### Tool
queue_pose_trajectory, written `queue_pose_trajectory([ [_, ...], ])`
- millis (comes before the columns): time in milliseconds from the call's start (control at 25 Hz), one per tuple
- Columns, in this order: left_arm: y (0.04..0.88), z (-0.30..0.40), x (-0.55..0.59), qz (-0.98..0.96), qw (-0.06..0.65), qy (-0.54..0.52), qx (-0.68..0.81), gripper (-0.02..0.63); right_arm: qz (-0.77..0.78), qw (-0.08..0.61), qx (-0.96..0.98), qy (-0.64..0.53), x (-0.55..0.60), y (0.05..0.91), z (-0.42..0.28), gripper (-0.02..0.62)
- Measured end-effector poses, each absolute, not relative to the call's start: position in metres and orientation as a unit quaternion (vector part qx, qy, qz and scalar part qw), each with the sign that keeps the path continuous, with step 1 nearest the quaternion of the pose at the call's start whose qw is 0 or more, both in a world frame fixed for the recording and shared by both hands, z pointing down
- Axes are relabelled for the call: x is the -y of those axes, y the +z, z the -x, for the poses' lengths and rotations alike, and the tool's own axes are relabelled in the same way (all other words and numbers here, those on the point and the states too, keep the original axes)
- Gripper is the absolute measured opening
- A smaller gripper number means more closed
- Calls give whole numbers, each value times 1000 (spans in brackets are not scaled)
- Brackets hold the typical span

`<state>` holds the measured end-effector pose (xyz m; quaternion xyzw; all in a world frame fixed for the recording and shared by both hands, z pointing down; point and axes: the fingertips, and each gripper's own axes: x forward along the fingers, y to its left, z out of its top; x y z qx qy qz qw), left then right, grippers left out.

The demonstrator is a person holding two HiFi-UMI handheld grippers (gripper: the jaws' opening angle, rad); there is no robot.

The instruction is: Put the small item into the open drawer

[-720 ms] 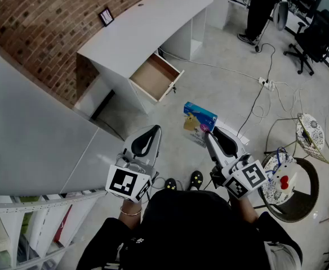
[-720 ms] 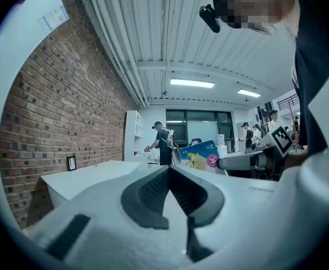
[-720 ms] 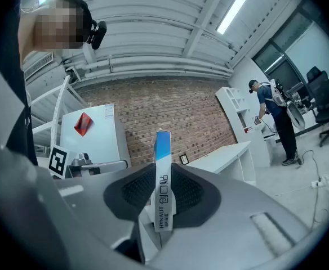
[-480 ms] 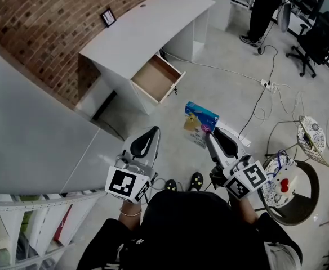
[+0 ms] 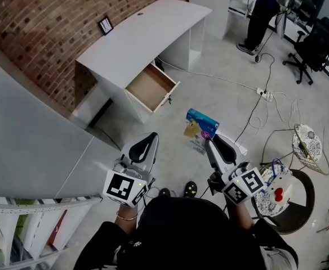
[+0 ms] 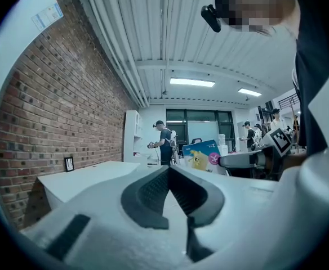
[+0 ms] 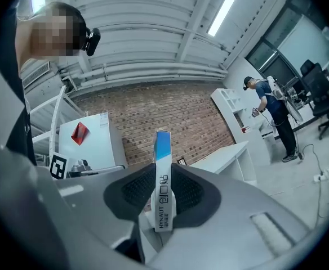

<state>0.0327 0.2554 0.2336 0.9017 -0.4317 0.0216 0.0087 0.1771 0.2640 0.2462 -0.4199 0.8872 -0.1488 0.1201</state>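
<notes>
Right gripper [image 5: 209, 142] pinches the box [image 5: 201, 124] edgewise (left gripper [image 5: 151, 136] closed, empty); it may twist loose short of the drawer [image 5: 149, 86].

The brick wall [image 5: 35, 21] looks rough and matt, the desk [image 5: 142, 32] smooth matt white board, its drawer [image 5: 150, 88] pale bare-looking wood inside, the floor [image 5: 221, 89] smooth grey concrete, and the box [image 5: 200, 122] glossy printed card.

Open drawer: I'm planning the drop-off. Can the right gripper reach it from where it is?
Probably not yet: the open drawer lies well ahead of the right gripper, which is shut on the box. Only bare floor lies between, so stepping closer should do.
</notes>
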Motion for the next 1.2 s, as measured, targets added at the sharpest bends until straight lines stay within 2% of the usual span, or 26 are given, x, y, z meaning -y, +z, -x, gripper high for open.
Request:
queue_pose_trajectory([
  [640,236,-118,-238,-915,-10,27,401,0,438,129,-877,-149,-255,250,-259,95],
  [1200,242,-115,-246,-902,-10,37,430,0,423,132,-882,-159,-248,261,-266,95],
])
